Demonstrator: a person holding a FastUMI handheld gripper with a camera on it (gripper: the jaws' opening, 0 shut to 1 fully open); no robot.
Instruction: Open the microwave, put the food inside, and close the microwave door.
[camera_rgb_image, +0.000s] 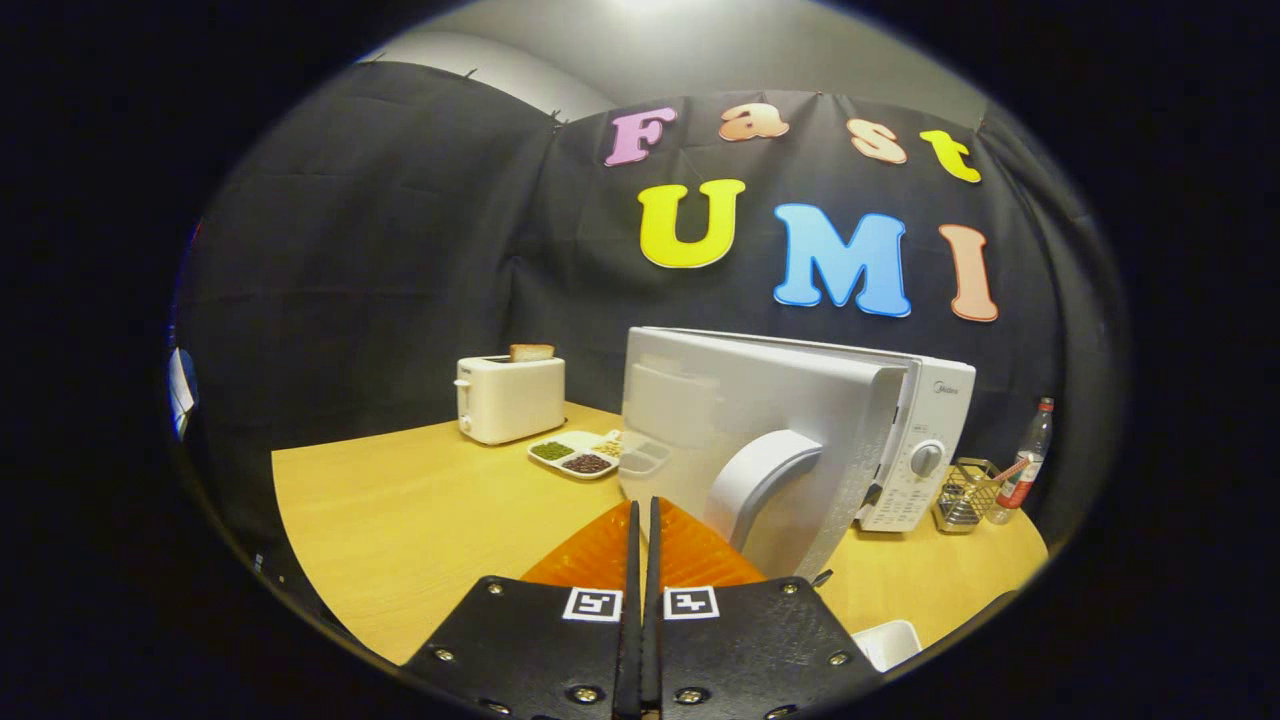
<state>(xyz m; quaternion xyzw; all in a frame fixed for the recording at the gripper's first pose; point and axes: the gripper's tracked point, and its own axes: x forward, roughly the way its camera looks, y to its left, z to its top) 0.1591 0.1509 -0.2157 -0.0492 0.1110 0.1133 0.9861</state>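
With the jaws pressed together and nothing between them, the gripper (641, 520) sits low over the wooden desk (400, 520), its fingers (600, 550) pointing at the microwave (900, 430). And look at that door (750, 430): it's swung open toward us, its curved handle (765, 475) just ahead of the fingertips and a touch to their right. Beyond the door's edge you can see the control panel with its round knob (926, 458). Off to the left of the door lies a divided white tray of food (580, 455), beans and grains in separate compartments, resting on the desk in front of a white toaster (510, 398) with a slice of bread (531, 352) poking up. Right of the microwave stand a wire basket (965, 495) and a bottle (1030, 455). Down by the gripper's right side, the corner of a white dish (892, 640) peeks in.
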